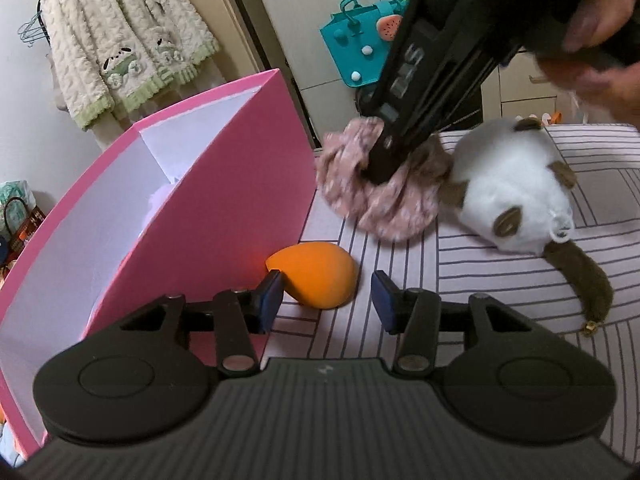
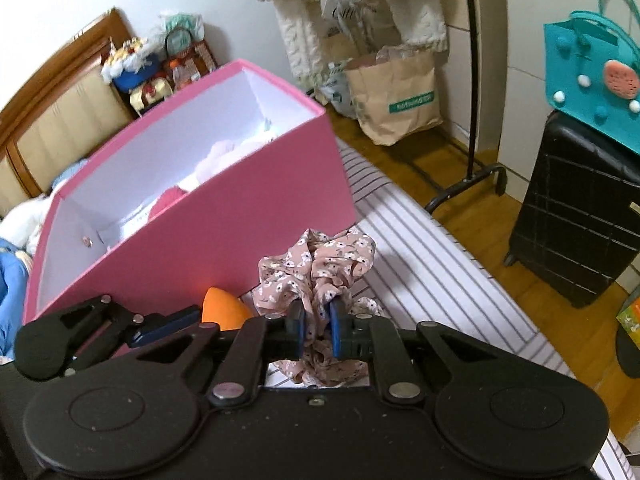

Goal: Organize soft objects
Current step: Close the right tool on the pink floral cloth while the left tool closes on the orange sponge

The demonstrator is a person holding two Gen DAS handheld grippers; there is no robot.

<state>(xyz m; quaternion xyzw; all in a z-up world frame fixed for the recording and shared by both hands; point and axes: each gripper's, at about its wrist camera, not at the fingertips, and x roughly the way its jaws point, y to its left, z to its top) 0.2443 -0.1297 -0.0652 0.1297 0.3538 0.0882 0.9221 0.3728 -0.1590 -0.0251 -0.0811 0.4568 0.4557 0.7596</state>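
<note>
A pink floral scrunchie (image 2: 316,268) is pinched between the blue pads of my right gripper (image 2: 318,330), just above the striped bed; it also shows in the left wrist view (image 1: 344,184) under the right gripper (image 1: 380,172). An orange egg-shaped sponge (image 1: 316,280) lies on the bed against the pink box (image 1: 224,208). My left gripper (image 1: 326,300) is open, its left pad beside the sponge. A white plush toy (image 1: 516,192) with brown ears and tail lies to the right. The pink box (image 2: 224,216) holds pink and red soft things.
A teal bag (image 1: 356,40) on a black suitcase (image 2: 576,216) stands past the bed's edge. A fleece jacket (image 1: 116,40) hangs on a rack, with a paper bag (image 2: 396,96) on the floor below. The striped bedsheet (image 1: 460,272) spreads right.
</note>
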